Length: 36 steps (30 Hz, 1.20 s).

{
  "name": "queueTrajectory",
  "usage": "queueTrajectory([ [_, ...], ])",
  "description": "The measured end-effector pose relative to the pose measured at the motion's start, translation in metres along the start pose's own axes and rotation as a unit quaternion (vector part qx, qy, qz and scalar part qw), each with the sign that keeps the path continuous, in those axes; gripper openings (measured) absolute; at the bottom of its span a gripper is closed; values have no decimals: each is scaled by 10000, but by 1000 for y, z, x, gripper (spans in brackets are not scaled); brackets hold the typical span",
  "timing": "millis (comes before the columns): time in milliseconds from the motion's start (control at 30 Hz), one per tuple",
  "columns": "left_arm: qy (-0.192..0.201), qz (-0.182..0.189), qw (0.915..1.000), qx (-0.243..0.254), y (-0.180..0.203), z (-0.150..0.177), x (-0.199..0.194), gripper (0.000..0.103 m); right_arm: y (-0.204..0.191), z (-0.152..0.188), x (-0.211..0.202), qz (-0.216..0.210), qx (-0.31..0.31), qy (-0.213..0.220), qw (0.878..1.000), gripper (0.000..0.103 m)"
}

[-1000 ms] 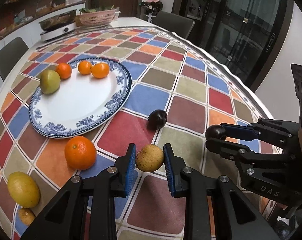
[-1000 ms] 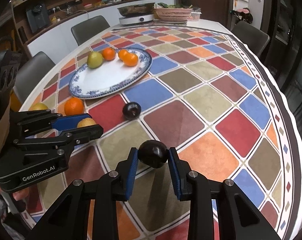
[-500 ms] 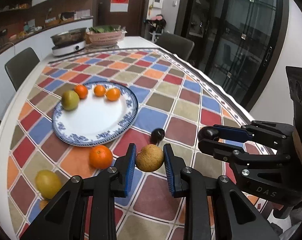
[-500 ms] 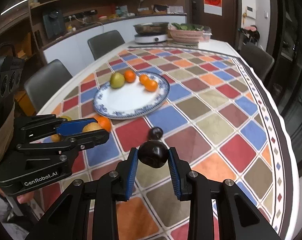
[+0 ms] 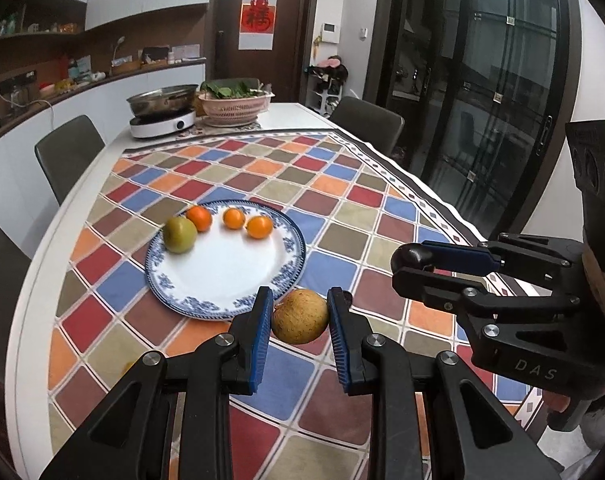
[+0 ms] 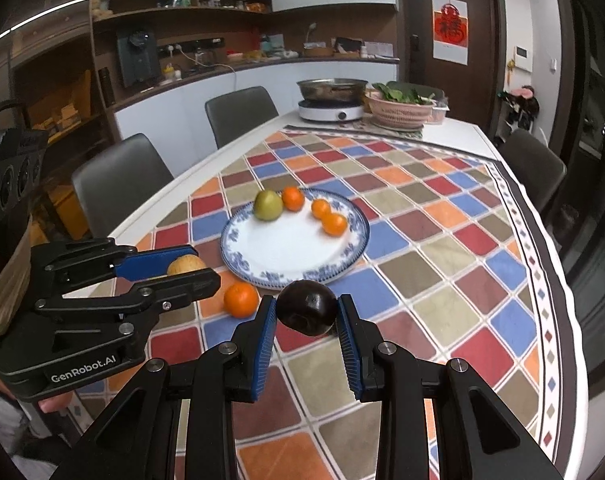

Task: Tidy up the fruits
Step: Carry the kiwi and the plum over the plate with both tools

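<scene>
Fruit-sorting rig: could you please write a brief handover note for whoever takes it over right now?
Left gripper: shut on the speckled yellow-brown round fruit, held above the checkered tablecloth.
Right gripper: shut on the dark purple plum, also held in the air.
Done: the blue-and-white patterned plate holds one green fruit and three small oranges along its far side.
Left: set both held fruits on the plate, then fetch the orange lying on the cloth near the plate. Other loose fruit may be hidden behind the grippers.
</scene>
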<state>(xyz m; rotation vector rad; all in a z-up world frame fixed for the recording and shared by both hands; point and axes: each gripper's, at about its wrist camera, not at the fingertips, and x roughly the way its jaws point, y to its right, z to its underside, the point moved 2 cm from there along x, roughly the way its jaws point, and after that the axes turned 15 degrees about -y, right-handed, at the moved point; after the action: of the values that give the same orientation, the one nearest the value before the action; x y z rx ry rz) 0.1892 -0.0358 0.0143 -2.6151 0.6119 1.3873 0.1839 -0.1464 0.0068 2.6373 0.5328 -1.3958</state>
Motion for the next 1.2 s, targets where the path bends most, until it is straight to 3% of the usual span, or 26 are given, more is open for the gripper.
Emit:
queueTrajectory([
  [500, 333, -381, 9986, -122, -34, -27, -17, 28, -12, -49, 8, -37, -362, 200, 9991, 32],
  [867, 183, -309, 9989, -285, -63, -44, 0, 28, -15, -83, 29, -101, -489, 200, 9986, 32],
  [1200, -107, -265, 9991, -319, -94, -61, 34, 28, -15, -108, 70, -216, -551, -118, 9982, 32],
])
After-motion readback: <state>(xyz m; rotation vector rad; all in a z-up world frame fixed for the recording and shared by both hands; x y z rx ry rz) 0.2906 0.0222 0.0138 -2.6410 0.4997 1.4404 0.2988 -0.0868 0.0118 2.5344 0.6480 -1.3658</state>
